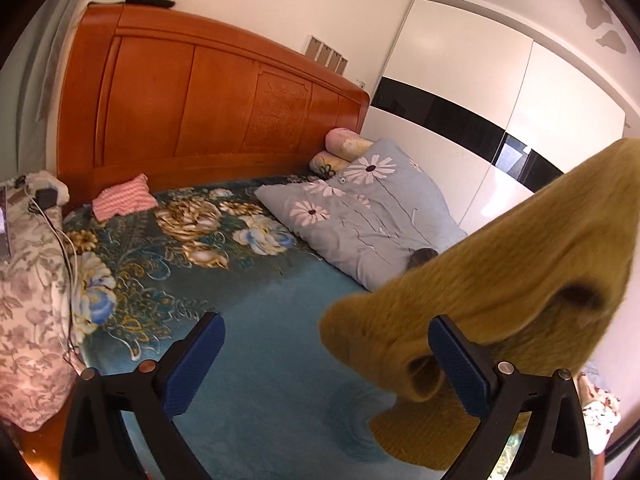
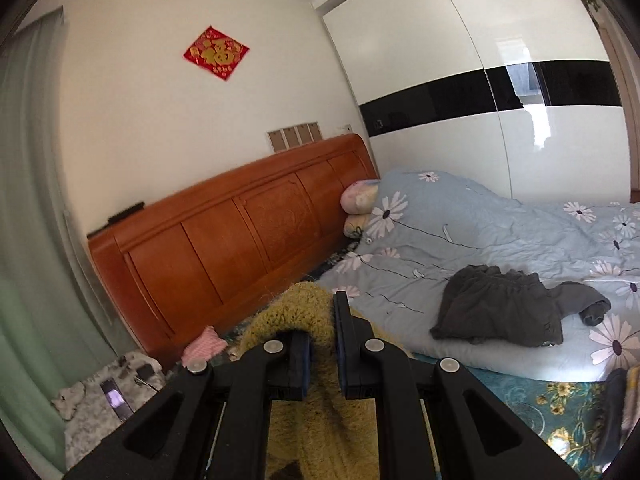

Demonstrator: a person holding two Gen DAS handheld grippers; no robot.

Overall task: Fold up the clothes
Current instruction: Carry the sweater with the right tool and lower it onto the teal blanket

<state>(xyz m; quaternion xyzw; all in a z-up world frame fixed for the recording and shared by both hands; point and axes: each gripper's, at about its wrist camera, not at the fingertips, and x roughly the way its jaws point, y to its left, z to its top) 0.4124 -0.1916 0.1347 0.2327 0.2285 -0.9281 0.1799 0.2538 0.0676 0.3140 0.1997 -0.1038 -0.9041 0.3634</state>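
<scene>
A mustard-yellow knitted sweater (image 1: 500, 280) hangs in the air at the right of the left wrist view, its lower folds draping past my left gripper's right finger. My left gripper (image 1: 326, 340) is open and empty above the teal bedspread (image 1: 260, 360). In the right wrist view my right gripper (image 2: 322, 320) is shut on a bunch of the same yellow sweater (image 2: 296, 308), which hangs down between and below the fingers. A dark grey garment (image 2: 508, 308) lies crumpled on the blue daisy quilt (image 2: 480, 232).
A wooden headboard (image 1: 192, 96) stands at the back. A pink knitted piece (image 1: 124, 198) lies near it. Rolled pillows (image 1: 344, 146) sit by the white wardrobe (image 1: 480, 92). A floral cushion with a cable and phone (image 1: 32, 260) is at the left.
</scene>
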